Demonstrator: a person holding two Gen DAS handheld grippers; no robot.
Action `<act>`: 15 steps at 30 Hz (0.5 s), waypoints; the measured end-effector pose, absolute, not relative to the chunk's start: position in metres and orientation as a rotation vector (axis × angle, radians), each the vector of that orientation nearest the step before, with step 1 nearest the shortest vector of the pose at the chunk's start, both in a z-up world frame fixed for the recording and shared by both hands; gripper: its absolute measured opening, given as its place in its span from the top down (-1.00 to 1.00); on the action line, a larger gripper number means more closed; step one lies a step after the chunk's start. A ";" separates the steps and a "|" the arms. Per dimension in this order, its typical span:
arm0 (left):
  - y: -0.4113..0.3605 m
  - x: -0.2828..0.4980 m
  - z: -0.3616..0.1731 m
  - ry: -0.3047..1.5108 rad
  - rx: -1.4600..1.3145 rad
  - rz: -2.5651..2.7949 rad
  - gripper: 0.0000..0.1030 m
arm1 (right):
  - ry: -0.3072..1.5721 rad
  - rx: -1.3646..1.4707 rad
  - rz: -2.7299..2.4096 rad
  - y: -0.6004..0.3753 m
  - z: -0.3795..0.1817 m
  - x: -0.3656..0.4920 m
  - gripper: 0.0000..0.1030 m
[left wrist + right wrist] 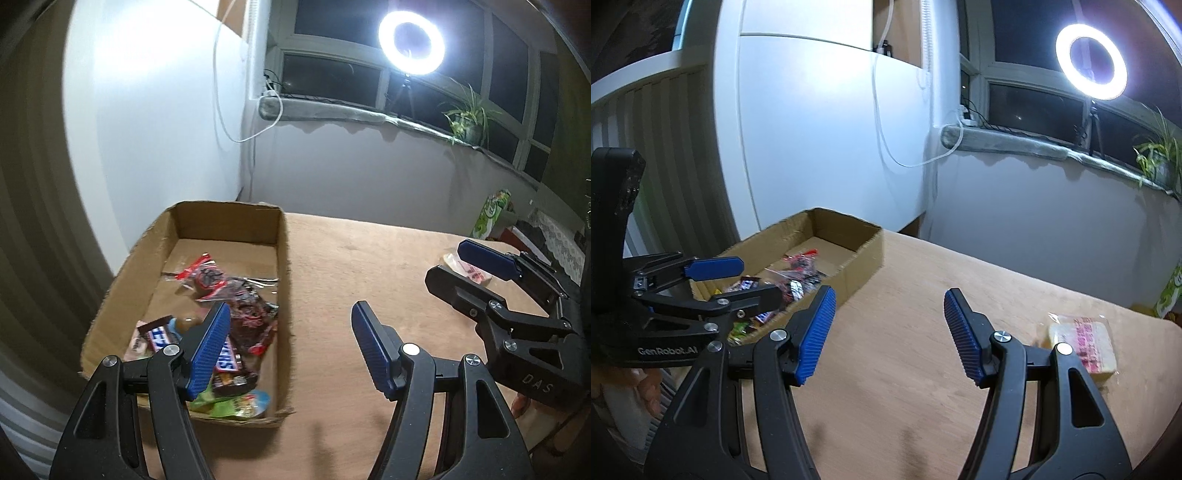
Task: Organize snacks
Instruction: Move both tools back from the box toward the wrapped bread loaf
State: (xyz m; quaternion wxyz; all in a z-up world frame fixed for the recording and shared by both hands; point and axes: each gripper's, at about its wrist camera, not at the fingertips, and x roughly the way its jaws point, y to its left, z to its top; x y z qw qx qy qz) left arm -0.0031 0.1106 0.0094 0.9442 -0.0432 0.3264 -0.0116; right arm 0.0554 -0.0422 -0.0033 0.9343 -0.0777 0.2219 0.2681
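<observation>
Two handheld black grippers with ribbed blue pads hover over a tan wooden table [916,369]. The left gripper [291,347] has its jaws spread apart with nothing between them; its left pad overlaps the near end of an open brown cardboard box [286,258], its right pad is above bare table. The box sits at the table's left side, against a white wall, and holds a heap of wrapped snacks [221,332]: chocolate bars in brown and blue wrappers, clear packets with red print, and something green and yellow at the near end.

The right gripper [890,332] is likewise released, jaws wide and empty, over bare wood to the right of the box. One snack lies outside the box: a pale yellow square packet with pink printing [1084,345], flat on the table near its right edge, partly hidden behind the right gripper's right finger. What it contains is hard to tell through the blur.

Beyond the table a bright ring light on a tripod [410,38] stands before a dark window, with a green potted plant [467,118] on the sill and a green printed carton [493,214] at the far right.
</observation>
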 end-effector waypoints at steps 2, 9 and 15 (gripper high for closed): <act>0.103 -0.001 0.009 0.670 -0.080 -0.032 -0.32 | 0.464 -0.147 0.522 -0.058 -0.007 0.060 -0.24; 0.065 0.013 -0.003 0.703 -0.085 -0.143 -0.46 | 0.554 -0.085 0.302 -0.152 -0.035 0.087 -0.54; 0.016 0.034 -0.023 0.771 -0.074 -0.253 -0.47 | 0.677 -0.009 0.211 -0.218 -0.064 0.108 -0.55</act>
